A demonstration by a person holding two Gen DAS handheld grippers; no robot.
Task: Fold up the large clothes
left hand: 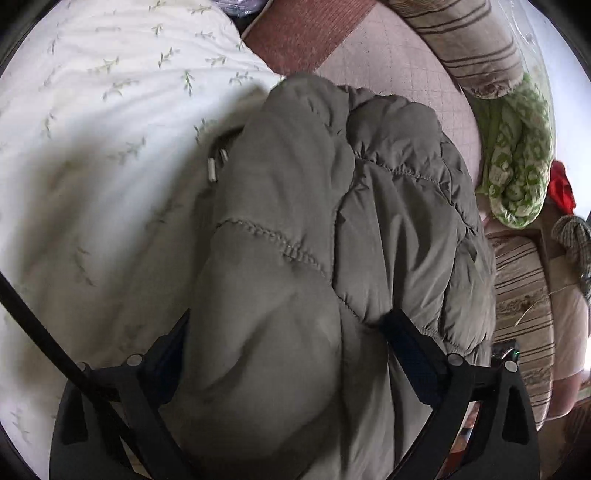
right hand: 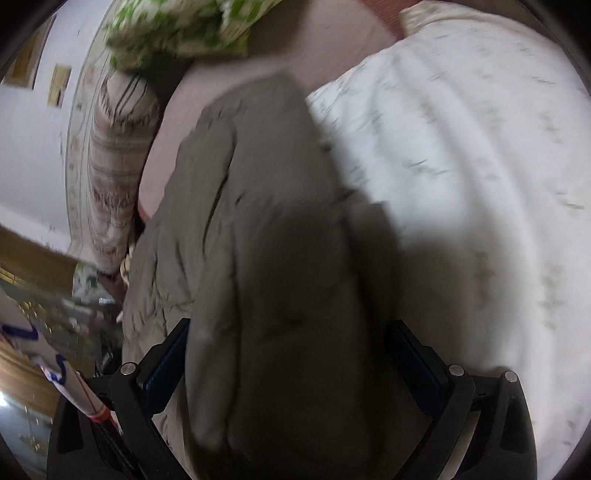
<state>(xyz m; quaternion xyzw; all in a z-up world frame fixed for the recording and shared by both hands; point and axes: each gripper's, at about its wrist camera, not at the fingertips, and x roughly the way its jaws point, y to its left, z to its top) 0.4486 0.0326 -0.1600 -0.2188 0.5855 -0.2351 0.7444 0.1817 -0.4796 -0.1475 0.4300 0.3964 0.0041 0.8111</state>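
Observation:
A bulky olive-grey padded jacket [left hand: 332, 221] lies bunched on a bed, with a drawstring with pale tips [left hand: 216, 162] hanging at its left edge. My left gripper [left hand: 288, 325] has its fingers spread wide around a thick fold of the jacket, which fills the gap between them. In the right wrist view the same jacket [right hand: 258, 221] fills the centre, blurred by motion. My right gripper [right hand: 288, 332] also has its fingers spread wide with a thick fold of the jacket between them.
A white quilt with a green leaf print [left hand: 92, 166] [right hand: 461, 166] covers the bed beside the jacket. A pinkish sheet [left hand: 399, 62], striped pillows [left hand: 472, 40] [right hand: 110, 166] and a green-and-white cloth [left hand: 517, 155] [right hand: 177, 29] lie beyond it. A red item [left hand: 561, 188] sits at the right.

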